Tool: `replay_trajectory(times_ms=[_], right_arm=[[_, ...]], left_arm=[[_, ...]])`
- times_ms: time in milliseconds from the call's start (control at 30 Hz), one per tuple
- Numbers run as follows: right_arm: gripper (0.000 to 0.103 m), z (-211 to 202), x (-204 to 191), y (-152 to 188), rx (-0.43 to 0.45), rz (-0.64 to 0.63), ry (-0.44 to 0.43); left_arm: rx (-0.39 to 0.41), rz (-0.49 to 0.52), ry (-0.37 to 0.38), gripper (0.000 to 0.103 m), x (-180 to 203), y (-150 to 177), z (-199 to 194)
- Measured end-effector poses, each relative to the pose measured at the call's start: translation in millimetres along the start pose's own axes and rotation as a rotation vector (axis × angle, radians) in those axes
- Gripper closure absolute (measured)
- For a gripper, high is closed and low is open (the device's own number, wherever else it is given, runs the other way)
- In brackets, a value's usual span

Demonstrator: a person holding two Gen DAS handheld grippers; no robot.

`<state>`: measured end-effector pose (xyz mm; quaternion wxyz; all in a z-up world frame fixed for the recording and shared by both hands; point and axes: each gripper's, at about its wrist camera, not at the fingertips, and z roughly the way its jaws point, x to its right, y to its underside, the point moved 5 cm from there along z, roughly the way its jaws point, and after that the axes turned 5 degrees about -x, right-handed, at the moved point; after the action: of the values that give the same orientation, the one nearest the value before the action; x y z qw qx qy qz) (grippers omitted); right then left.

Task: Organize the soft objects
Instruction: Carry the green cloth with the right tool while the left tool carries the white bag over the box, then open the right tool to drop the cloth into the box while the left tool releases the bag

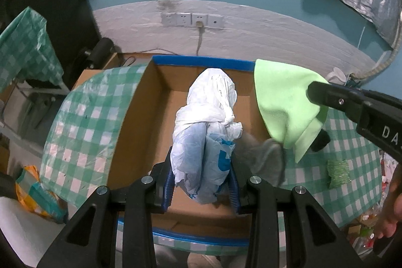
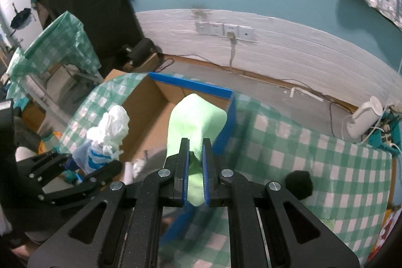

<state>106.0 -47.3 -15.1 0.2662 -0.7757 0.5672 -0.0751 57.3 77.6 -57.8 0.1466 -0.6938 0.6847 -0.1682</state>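
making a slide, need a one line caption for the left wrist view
Left tool holds a knotted plastic bag bundle over the cardboard box while the right tool carries a green cloth.

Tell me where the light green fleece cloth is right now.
The light green fleece cloth hangs clamped in the right claw, at the right wall of the blue-edged cardboard box, beside the knotted white plastic bag in the left claw.

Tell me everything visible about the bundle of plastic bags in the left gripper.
The plastic bag bundle is crumpled thin film: white on top, knotted around its middle, pale blue with a bright blue print below. It stands roughly upright, clamped at its lower part between the blue pads of the left gripper, above the cardboard box. Nothing else visibly touches it.
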Motion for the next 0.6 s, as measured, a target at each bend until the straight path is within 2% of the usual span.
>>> replay_trajectory(times_ms=[400, 500, 533, 600], right_arm=[[0.094, 45.0, -39.0, -2.0, -0.08, -0.04, -0.053], [0.08, 48.1, -44.0, -4.0, -0.082, -0.037, -0.07], [0.067, 48.1, -44.7, -4.7, -0.081, -0.039, -0.062], [0.052, 45.7, -45.0, -6.1, -0.069, -0.043, -0.038]], left_arm=[[-0.055, -0.055, -0.038, 0.067, -42.0, 6.7, 26.8], [-0.064, -0.065, -0.054, 0.06, -46.8, 8.5, 30.5], [-0.065, -0.067, -0.06, 0.057, -48.3, 8.7, 31.3], [-0.066, -0.072, -0.075, 0.053, -50.4, 8.7, 31.5]])
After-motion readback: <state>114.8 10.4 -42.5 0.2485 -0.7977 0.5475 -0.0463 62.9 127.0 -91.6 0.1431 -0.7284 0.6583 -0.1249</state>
